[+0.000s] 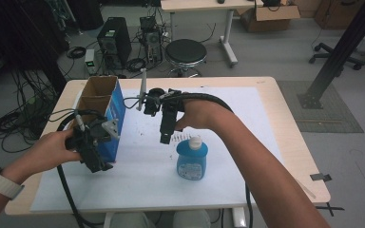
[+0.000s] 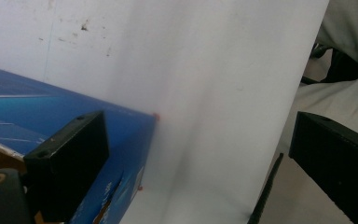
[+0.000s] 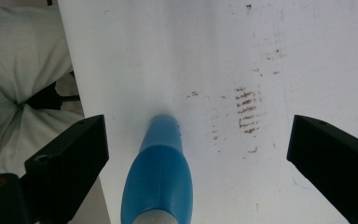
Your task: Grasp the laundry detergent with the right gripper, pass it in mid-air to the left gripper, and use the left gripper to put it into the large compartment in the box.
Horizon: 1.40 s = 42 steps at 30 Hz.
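Standing upright on the white sheet at about five o'clock from the table's middle, the blue bottle looks like smooth plastic, probably slippery and light unless full; its flattened body should offer the surest hold, not the white cap. The right gripper hangs at its eleven o'clock, jaws spread, bottle between them untouched. The left gripper, also spread, sits against the open blue box at nine o'clock. Beyond: grey floor, stool, computers, tangled cables
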Motion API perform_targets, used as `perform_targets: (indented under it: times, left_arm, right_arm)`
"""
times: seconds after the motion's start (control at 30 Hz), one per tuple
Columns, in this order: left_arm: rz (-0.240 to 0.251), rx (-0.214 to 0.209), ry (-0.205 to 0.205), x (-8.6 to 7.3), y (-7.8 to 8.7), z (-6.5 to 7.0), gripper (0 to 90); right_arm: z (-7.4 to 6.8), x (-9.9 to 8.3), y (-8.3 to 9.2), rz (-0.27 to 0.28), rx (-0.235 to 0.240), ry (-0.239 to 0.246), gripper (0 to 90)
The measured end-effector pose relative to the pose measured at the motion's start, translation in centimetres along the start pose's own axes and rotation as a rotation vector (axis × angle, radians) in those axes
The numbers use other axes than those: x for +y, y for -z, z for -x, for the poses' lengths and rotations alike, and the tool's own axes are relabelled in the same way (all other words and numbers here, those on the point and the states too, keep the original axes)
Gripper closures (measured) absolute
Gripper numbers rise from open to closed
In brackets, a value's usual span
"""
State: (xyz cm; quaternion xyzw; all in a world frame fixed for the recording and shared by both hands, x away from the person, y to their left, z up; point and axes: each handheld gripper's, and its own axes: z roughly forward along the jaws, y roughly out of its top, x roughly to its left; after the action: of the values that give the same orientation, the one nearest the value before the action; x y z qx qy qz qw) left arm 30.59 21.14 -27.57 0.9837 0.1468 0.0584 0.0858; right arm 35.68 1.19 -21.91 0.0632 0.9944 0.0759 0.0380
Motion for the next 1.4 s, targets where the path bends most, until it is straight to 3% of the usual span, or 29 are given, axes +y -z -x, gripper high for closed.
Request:
perform_targets:
  times: [0.4,0.8,1.4]
  left_arm:
    - [0.002,0.002,0.004,0.4,0.0,0.2,5.6]
    - [0.002,0.013,-0.007,0.7,0.2,0.3,5.7]
    - [0.01,0.015,-0.001,0.8,0.5,0.5,5.7]
  right_arm:
    - [-0.2,-1.1,1.0,0.018,-0.001,-0.019,5.0]
    - [-0.8,-3.5,2.4,0.032,-0.001,-0.052,5.0]
    - [-1.0,-6.8,2.5,0.051,0.015,-0.105,5.0]
